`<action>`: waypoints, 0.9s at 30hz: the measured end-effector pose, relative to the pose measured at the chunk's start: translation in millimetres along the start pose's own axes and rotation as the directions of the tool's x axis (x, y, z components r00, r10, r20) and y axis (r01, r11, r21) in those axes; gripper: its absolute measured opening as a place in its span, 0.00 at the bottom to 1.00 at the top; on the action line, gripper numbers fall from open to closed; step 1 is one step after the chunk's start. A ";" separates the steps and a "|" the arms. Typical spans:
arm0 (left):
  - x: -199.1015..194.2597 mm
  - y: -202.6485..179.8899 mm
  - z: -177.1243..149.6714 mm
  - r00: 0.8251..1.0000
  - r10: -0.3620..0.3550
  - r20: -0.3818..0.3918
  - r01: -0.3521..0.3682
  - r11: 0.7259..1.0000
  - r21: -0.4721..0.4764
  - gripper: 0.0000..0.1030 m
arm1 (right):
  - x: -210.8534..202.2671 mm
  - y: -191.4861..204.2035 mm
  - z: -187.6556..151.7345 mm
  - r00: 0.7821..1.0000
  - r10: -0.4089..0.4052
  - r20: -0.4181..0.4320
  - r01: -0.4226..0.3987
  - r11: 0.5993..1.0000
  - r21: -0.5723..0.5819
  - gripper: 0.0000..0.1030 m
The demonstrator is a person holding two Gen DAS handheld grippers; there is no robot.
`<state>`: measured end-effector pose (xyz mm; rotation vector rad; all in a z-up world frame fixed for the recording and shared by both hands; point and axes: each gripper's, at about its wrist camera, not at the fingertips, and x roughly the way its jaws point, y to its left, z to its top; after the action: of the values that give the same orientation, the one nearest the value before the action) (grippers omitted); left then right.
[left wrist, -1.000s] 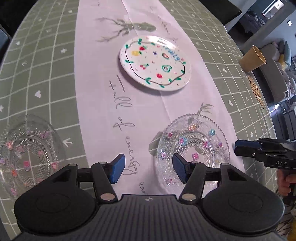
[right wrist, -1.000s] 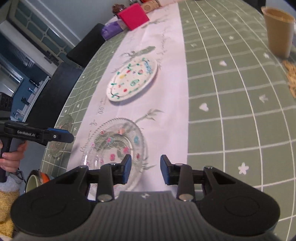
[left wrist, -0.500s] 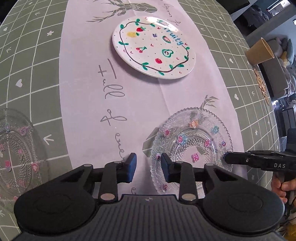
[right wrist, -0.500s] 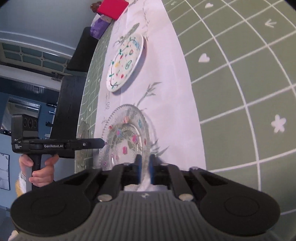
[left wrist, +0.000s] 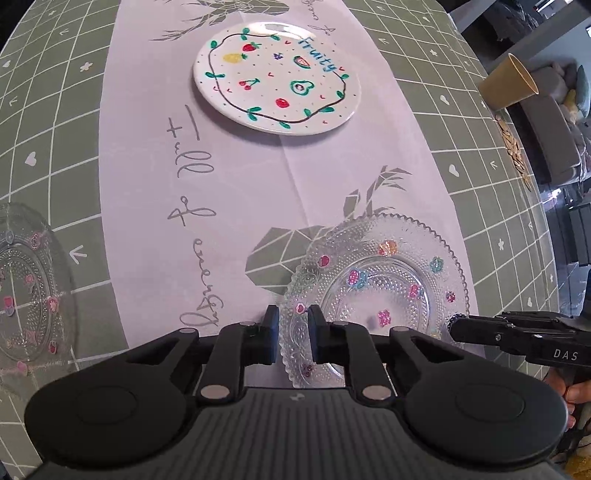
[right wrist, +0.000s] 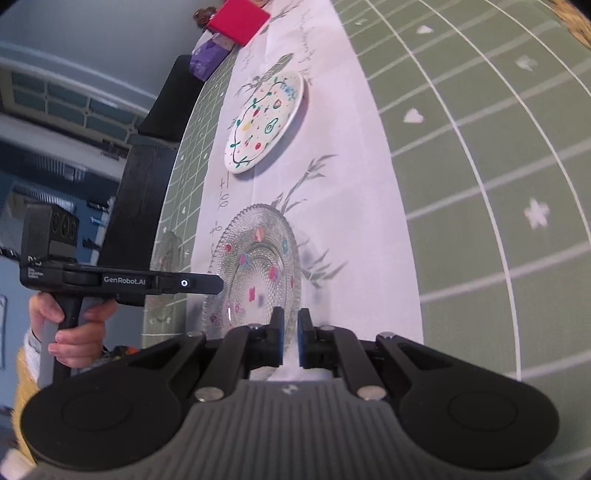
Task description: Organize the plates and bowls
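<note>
A clear glass plate with coloured flowers [left wrist: 384, 280] is raised off the white runner [left wrist: 236, 184]. My left gripper [left wrist: 292, 334] is shut on its near-left rim. My right gripper [right wrist: 291, 339] is shut on the opposite rim of the same plate [right wrist: 258, 269], and it shows at the right in the left wrist view [left wrist: 458, 328]. A white plate painted with fruit [left wrist: 277, 75] lies farther along the runner; it also shows in the right wrist view [right wrist: 264, 123]. A second glass plate [left wrist: 26, 288] lies on the green cloth at the left.
A tan paper cup [left wrist: 508, 83] stands near the table's right edge, with scattered seeds [left wrist: 513, 147] beside it. A red box [right wrist: 238, 20] and a purple packet [right wrist: 208, 59] sit at the far end. A dark chair [right wrist: 144, 192] stands beside the table.
Both grippers have closed onto opposite rims of the flowered glass plate. The plate has lifted and tilted off the runner. The left gripper has moved forward.
</note>
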<state>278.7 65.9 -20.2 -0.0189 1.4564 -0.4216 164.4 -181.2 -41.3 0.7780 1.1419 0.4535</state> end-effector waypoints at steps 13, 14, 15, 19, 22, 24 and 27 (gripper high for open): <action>19.6 -59.0 -33.5 0.991 0.054 -0.125 -0.037 0.991 0.131 0.19 | -37.4 -16.7 -46.3 0.997 -0.062 -0.037 0.064 0.997 0.050 0.05; 21.4 -62.7 -36.9 0.990 0.059 -0.132 -0.040 0.989 0.143 0.19 | -38.4 -20.6 -50.1 0.997 -0.063 -0.049 0.066 0.996 0.059 0.05; 22.2 -65.3 -40.6 0.988 0.063 -0.139 -0.041 0.987 0.154 0.19 | -39.5 -23.2 -52.8 0.996 -0.063 -0.057 0.067 0.996 0.066 0.05; 22.8 -74.6 -51.4 0.985 0.083 -0.152 -0.054 0.980 0.189 0.19 | -44.5 -28.0 -65.3 0.996 -0.059 -0.073 0.063 0.996 0.065 0.05; 24.4 -79.7 -54.3 0.983 0.088 -0.158 -0.057 0.980 0.193 0.19 | -46.1 -27.8 -68.4 0.995 -0.073 -0.062 0.076 0.996 0.039 0.05; 23.4 -81.6 -56.0 0.983 0.098 -0.154 -0.066 0.977 0.202 0.20 | -45.5 -27.3 -69.5 0.994 -0.086 -0.061 0.088 0.996 0.023 0.05; 23.7 -82.6 -56.2 0.983 0.102 -0.151 -0.072 0.978 0.194 0.22 | -42.0 -25.6 -69.6 0.992 -0.096 -0.076 0.097 0.995 0.001 0.05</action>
<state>203.9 -4.0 -28.1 0.2344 1.5640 -0.4959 82.9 -204.8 -48.0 0.7111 1.2460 0.4023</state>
